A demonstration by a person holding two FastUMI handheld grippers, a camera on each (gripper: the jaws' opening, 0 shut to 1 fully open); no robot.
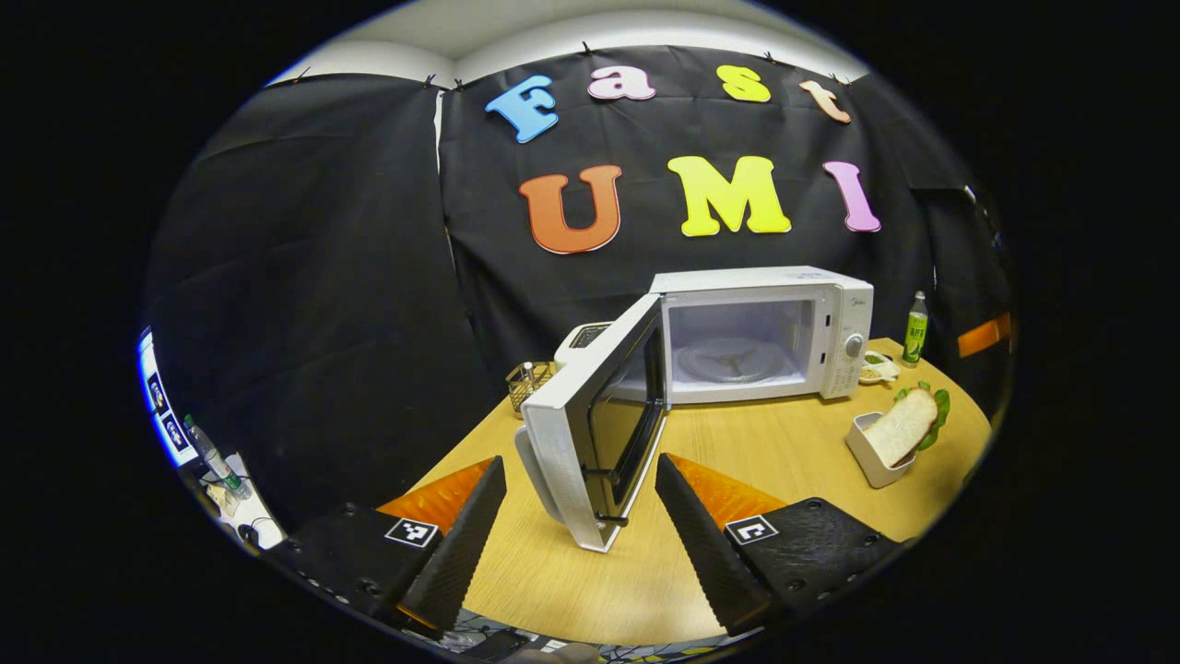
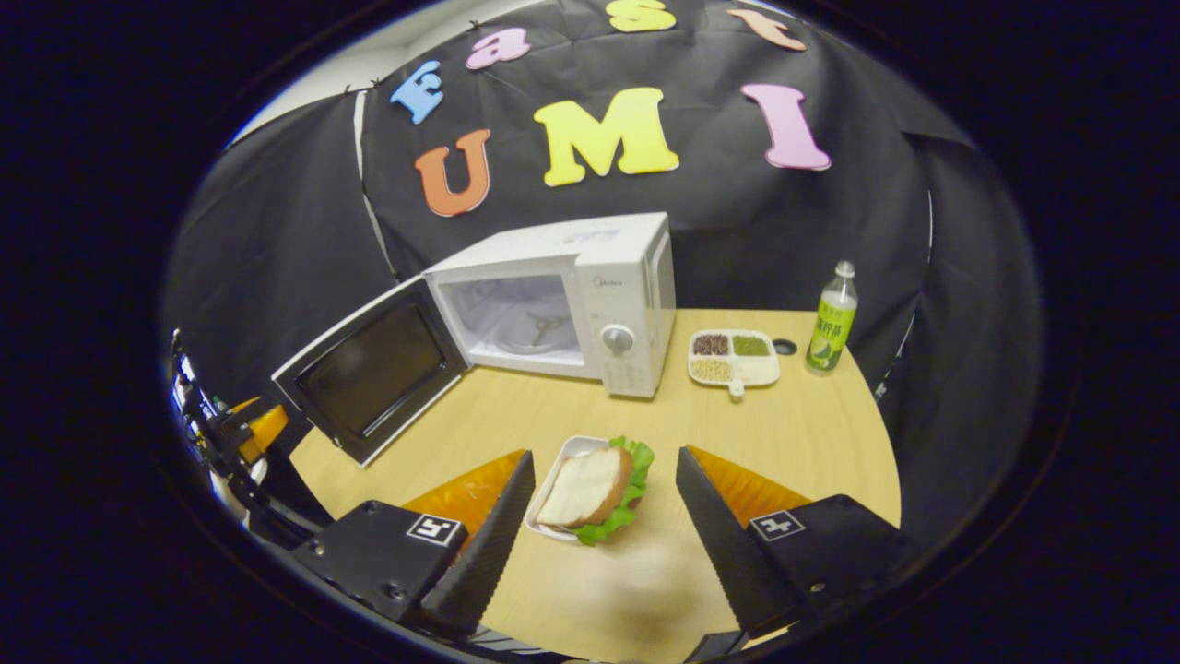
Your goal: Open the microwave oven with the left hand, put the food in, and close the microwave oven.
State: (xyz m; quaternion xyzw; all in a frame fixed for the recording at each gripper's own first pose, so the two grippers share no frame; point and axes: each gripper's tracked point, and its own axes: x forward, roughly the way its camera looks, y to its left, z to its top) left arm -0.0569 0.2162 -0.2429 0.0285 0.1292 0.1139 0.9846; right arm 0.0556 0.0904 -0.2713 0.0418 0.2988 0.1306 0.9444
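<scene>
- Left gripper view: the left gripper (image 1: 581, 516) is spread wide and grasps nothing, its fingers flanking the edge of the microwave door (image 1: 599, 433), which stands swung open. The microwave (image 1: 761, 332) sits on the wooden table (image 1: 737, 452); the sandwich (image 1: 908, 426) rests in its white dish (image 1: 871, 456) to the right.
- Right gripper view: the right gripper (image 2: 604, 526) is likewise released, its fingers either side of the sandwich (image 2: 590, 489) without touching. Behind stand a sectioned tray (image 2: 733, 358) and green bottle (image 2: 832, 321).

Microwave (image 2: 553, 304) cavity unblocked, door (image 2: 373, 369) swung wide (left side), sandwich (image 2: 590, 489) between, bare table (image 2: 793, 443) right.
</scene>
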